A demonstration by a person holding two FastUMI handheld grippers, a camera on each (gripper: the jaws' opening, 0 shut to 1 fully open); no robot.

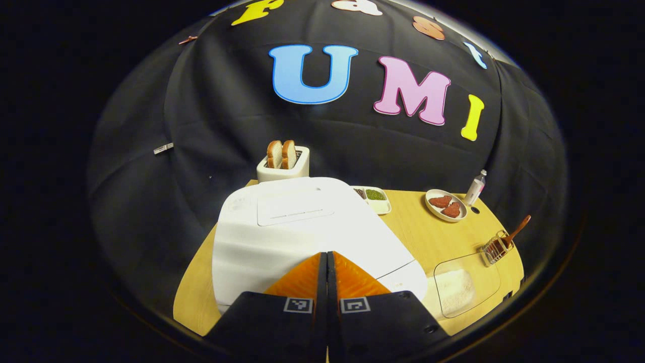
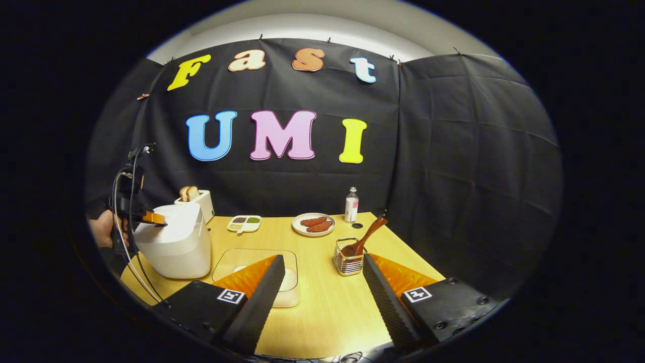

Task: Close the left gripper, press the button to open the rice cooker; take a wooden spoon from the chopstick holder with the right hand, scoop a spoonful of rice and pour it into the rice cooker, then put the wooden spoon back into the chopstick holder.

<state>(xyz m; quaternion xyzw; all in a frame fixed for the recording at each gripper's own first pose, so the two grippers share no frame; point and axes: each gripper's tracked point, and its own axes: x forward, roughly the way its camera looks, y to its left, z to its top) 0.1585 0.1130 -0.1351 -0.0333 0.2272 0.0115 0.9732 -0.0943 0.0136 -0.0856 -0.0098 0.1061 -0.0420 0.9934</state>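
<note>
Under the left gripper, white rice cooker; lid down.

A staged kitchen corner inside a cloth-walled recording booth.
On the wooden tabletop stand a white rice cooker, a toaster holding bread, a plate of food and a wire chopstick holder, with black cloth hung behind.

The rice cooker is set at the bench's left, with the toaster behind it. The rice tray is placed just right of the cooker. Farther right, the chopstick holder is found, the wooden spoon lodged inside. The steak plate and bottle are kept far.
</note>
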